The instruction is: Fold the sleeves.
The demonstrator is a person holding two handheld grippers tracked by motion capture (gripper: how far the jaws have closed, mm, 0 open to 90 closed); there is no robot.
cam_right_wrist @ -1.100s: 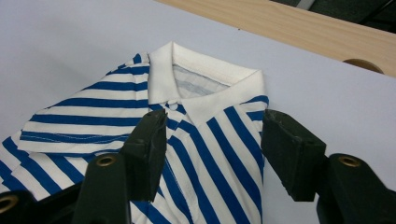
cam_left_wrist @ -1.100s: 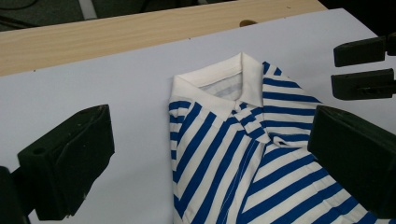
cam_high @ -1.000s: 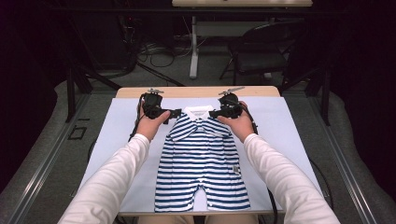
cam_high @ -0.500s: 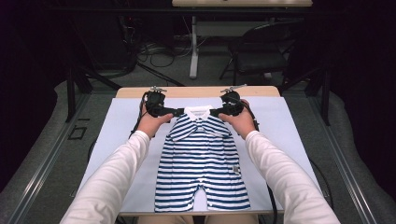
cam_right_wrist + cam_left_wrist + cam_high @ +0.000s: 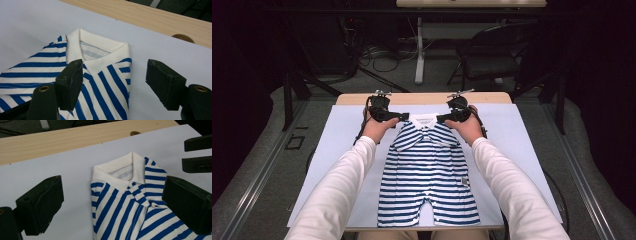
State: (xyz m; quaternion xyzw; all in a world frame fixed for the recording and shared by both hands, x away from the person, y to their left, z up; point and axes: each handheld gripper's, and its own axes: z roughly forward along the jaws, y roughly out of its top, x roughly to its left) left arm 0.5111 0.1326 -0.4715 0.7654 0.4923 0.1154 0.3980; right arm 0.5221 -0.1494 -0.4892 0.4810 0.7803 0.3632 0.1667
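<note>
A blue-and-white striped baby romper (image 5: 427,170) with a white collar (image 5: 423,120) lies flat on a white sheet (image 5: 522,150), both sleeves folded in over the chest. My left gripper (image 5: 403,117) sits at the romper's left shoulder, pointing inward at the collar. In the left gripper view it (image 5: 115,205) is open, its jaws spread either side of the striped shoulder (image 5: 117,202). My right gripper (image 5: 440,119) mirrors it at the other shoulder. In the right gripper view it (image 5: 117,82) is open astride the fabric (image 5: 105,82) below the collar (image 5: 100,47).
The sheet covers a wooden table (image 5: 422,98) whose bare far edge has a round hole (image 5: 183,38). Beyond it are a dark folding chair (image 5: 492,55), a table leg and floor cables. White sheet lies bare on both sides of the romper.
Both hands have slid a little away from me and inward, bringing the two grippers closer to the collar. The romper lies as before.
</note>
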